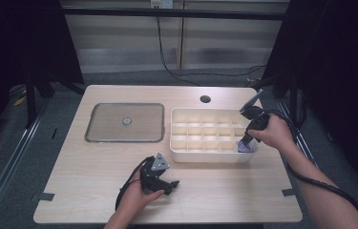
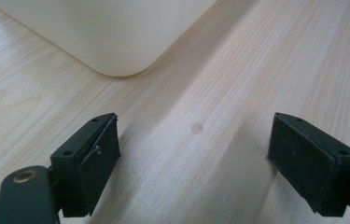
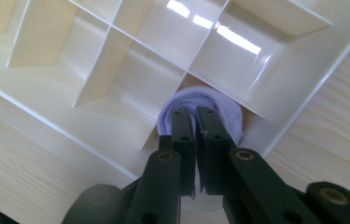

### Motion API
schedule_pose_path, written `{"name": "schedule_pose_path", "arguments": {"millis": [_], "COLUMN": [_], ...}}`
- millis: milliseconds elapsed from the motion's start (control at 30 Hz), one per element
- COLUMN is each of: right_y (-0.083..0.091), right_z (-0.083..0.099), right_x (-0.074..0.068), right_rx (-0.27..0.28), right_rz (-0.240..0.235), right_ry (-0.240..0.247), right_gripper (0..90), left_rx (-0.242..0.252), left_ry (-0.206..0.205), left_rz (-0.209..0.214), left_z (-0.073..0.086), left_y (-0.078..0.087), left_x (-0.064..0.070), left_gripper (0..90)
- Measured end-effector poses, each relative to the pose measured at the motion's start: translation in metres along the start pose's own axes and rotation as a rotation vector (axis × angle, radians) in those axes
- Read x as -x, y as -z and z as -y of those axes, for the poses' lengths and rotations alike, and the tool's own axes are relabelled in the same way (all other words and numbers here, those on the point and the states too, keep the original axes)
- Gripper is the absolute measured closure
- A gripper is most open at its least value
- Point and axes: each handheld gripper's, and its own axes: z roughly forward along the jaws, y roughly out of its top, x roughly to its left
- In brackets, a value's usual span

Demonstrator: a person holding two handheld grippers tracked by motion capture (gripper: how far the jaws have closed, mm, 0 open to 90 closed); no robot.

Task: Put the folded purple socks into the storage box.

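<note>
Right gripper view: right hand-held gripper [image 3: 196, 116] pinches white cloth [image 3: 224, 116], partly hidden; left [image 2: 193, 149] open.

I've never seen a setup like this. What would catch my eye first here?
Probably the cream divided box in the middle of the wooden table, with the right gripper pinching a rolled white cloth down into its near right corner compartment. Next, the left gripper near the table's front edge, its jaws wide apart over bare wood. Left of the box sits a flat grey tray.
</note>
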Motion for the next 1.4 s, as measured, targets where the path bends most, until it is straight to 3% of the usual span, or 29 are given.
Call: {"name": "schedule_pose_path", "arguments": {"millis": [933, 1400], "right_y": [0.010, 0.014], "right_z": [0.004, 0.002], "right_x": [-0.001, -0.007], "right_rx": [0.010, 0.019], "right_rz": [0.015, 0.012], "right_ry": [0.011, 0.031], "right_gripper": [59.6, 52.3], "left_rx": [0.000, 0.000], "left_ry": [0.000, 0.001], "left_rz": [0.000, 0.000], "left_z": [0.000, 0.000], "left_y": [0.000, 0.000], "left_x": [0.000, 0.000], "left_gripper": [16.1, 16.2]}}
